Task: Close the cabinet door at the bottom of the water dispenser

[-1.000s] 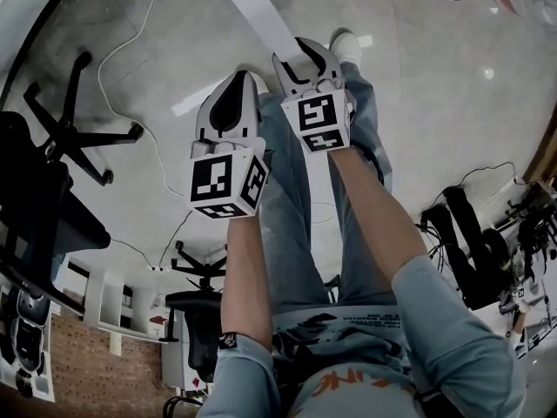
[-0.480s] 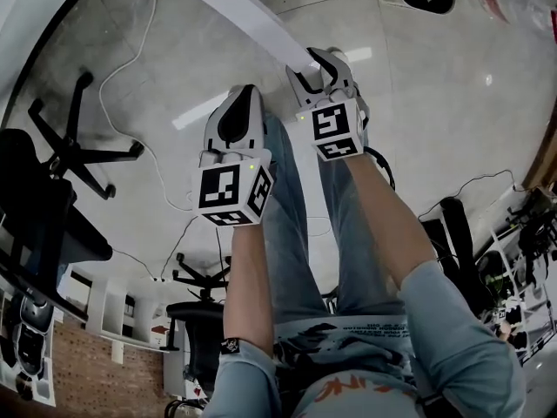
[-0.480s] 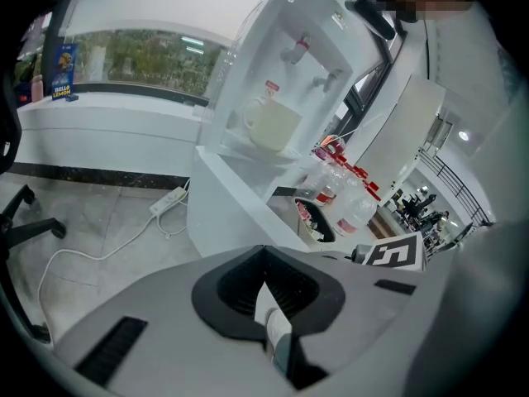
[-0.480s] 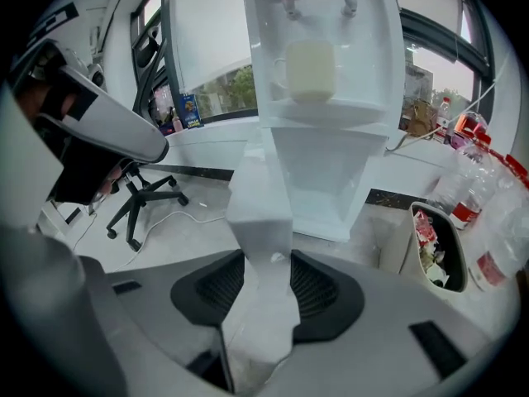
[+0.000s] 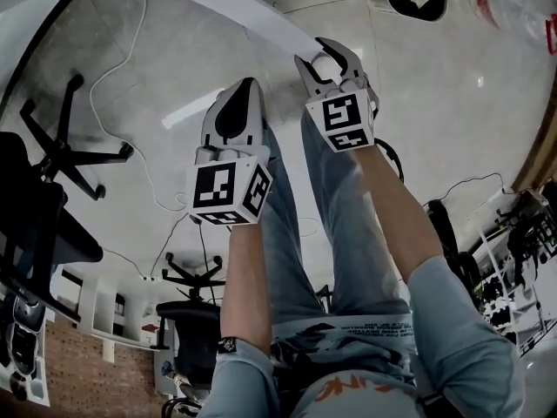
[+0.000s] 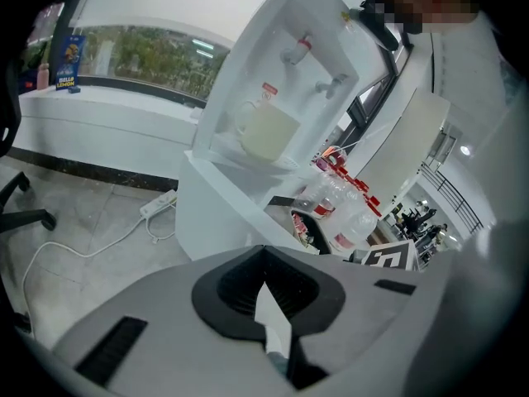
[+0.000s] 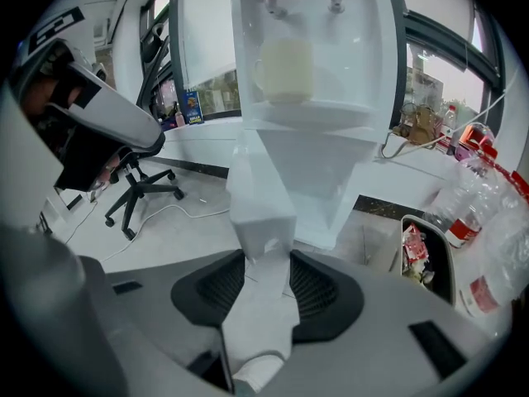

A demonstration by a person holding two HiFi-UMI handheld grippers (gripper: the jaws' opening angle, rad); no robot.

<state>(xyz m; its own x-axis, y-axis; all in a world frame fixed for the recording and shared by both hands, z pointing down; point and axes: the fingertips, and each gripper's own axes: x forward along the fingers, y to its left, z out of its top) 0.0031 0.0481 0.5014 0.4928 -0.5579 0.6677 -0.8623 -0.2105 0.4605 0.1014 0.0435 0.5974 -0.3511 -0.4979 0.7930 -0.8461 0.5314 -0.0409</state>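
The white water dispenser (image 7: 314, 98) stands ahead, a pale mug (image 7: 285, 69) on its tray. Its bottom cabinet door (image 7: 260, 188) stands swung out, edge-on to the right gripper view. My right gripper (image 7: 266, 296) has that door's free edge filling the gap between its pads. In the head view the door's top edge (image 5: 235, 11) runs as a white strip to my right gripper (image 5: 329, 55). My left gripper (image 5: 244, 90) hovers beside it at the left, jaws together and holding nothing. The left gripper view shows the dispenser (image 6: 281, 98) from the side.
A bin of rubbish (image 7: 426, 259) and plastic bottles (image 7: 488, 222) sit right of the dispenser. An office chair (image 7: 136, 184) stands to the left. A power strip with a white cable (image 6: 157, 205) lies on the floor. The person's legs and a white shoe (image 7: 256, 375) are below the grippers.
Both grippers have moved forward across the floor together. The door's white strip now slants further to the left in the head view, its end still at the right gripper.
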